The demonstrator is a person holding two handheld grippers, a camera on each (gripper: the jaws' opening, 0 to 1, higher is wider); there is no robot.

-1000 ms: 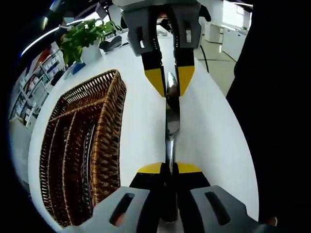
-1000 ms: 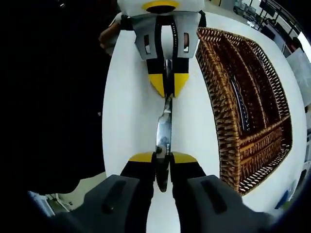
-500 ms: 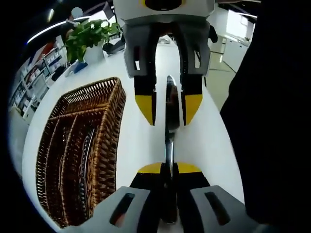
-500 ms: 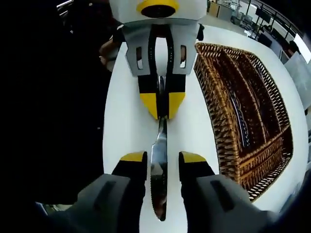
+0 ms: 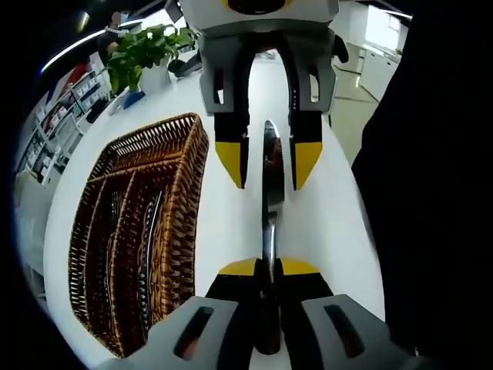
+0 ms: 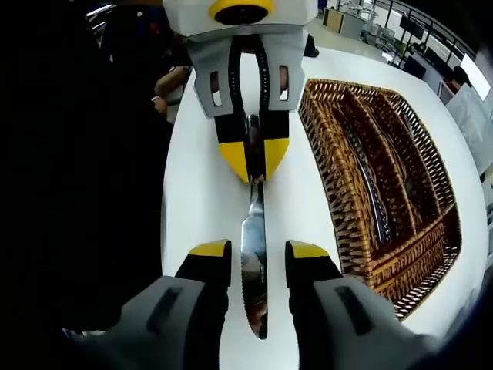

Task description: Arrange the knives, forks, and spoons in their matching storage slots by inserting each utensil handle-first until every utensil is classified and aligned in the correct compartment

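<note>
Handover mid-air over the white table's (image 5: 231, 223) near edge — left gripper (image 5: 269, 267) pinching the knife (image 6: 253, 254) by its handle, right gripper (image 6: 257, 249) spread wide and off the blade — freeing it for handle-first insertion into the wicker tray (image 5: 131, 231).

Knife (image 6: 253, 289): shiny steel, serrated edge on the blade, running straight up the middle of the right gripper view, blade at bottom centre, handle end toward upper centre. In the left gripper view it's a bright strip at centre, vertical, above the white table.

Wicker tray (image 5: 179, 223): dark brown weave, long narrow slots side by side plus a cross slot at one end. Sits left of centre in the left gripper view, right side in the right gripper view (image 6: 350, 231). One slot holds a long steel utensil (image 5: 146, 247), lying lengthwise; type unclear.
</note>
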